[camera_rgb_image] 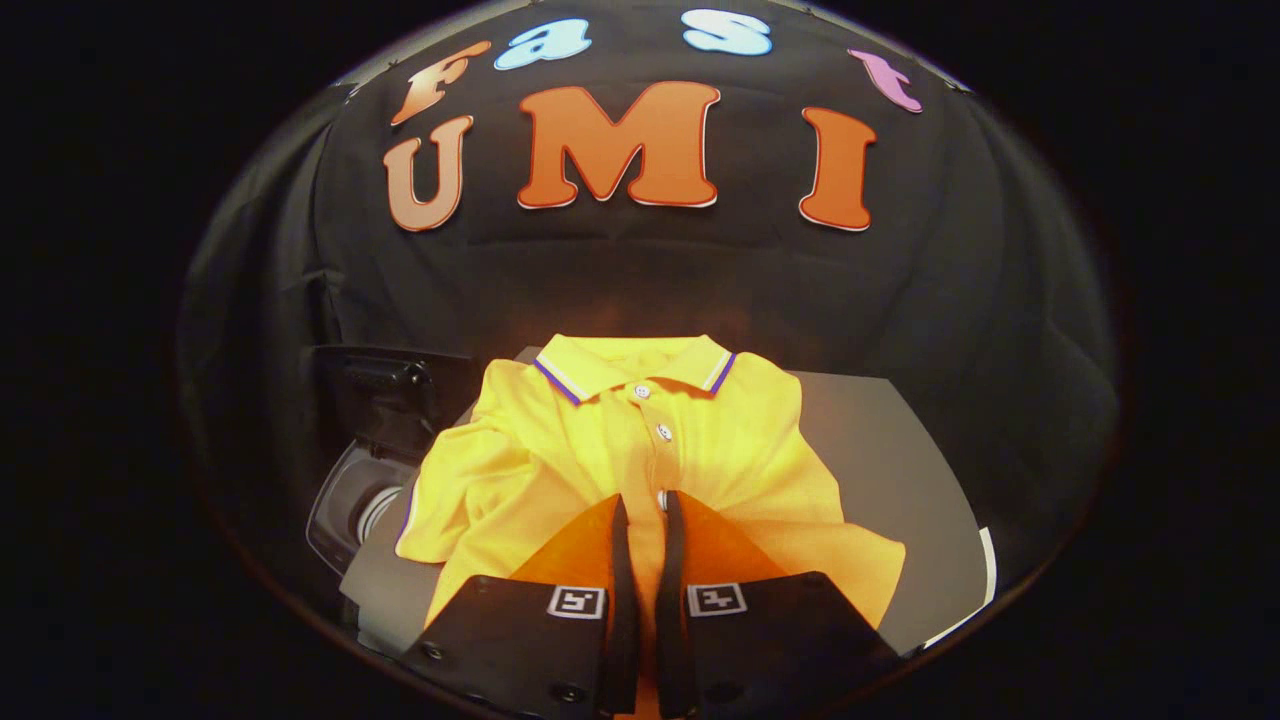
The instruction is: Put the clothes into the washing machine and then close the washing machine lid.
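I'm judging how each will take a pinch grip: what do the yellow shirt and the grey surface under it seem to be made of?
Yellow polo shirt: soft knitted fabric, probably cotton pique; it lies in folds with a matte, finely textured face, and the gripper is nearly shut, pinching a fold at the placket.
Grey surface: a smooth, flat, matte board; plastic or laminate, I cannot tell which.

At the bottom centre of the frame, the gripper (646,505) shows 2 slim, blade-like jaws that taper upward to narrow tips, with only a thin slit between them. Each springs from a broad, dark, matte block. Each block carries 1 small square black-and-white marker near its inner top corner, and round screw heads dot the lower faces.
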The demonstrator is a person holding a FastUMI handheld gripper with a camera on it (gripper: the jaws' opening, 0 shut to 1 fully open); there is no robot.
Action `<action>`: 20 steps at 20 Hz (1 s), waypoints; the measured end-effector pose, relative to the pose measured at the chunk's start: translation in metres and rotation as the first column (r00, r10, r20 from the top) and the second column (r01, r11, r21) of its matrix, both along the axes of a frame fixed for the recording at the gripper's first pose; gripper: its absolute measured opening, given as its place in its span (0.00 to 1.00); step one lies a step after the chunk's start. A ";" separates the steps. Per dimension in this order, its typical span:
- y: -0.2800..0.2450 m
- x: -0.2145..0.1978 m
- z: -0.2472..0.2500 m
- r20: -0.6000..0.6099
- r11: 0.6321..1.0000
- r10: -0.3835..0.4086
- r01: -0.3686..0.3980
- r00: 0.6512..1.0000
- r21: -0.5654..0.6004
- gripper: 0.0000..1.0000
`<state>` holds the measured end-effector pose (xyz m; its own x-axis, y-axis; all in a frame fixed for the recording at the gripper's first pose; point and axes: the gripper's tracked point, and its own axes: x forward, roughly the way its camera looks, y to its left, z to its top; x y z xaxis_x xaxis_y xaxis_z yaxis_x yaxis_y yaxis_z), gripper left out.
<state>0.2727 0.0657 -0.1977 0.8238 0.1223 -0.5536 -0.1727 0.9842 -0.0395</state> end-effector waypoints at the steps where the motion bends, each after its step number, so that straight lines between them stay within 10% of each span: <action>1: 0.004 -0.005 -0.001 0.008 1.000 0.008 -0.008 1.000 0.028 0.16; 11: 0.064 -0.101 0.107 0.338 0.936 0.078 -0.186 0.938 0.299 0.14; 20: 0.176 -0.165 0.168 0.453 0.857 0.238 -0.405 0.859 0.319 0.14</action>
<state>0.1079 0.2418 -0.0297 0.8311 0.5539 -0.0487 -0.5349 0.8203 0.2025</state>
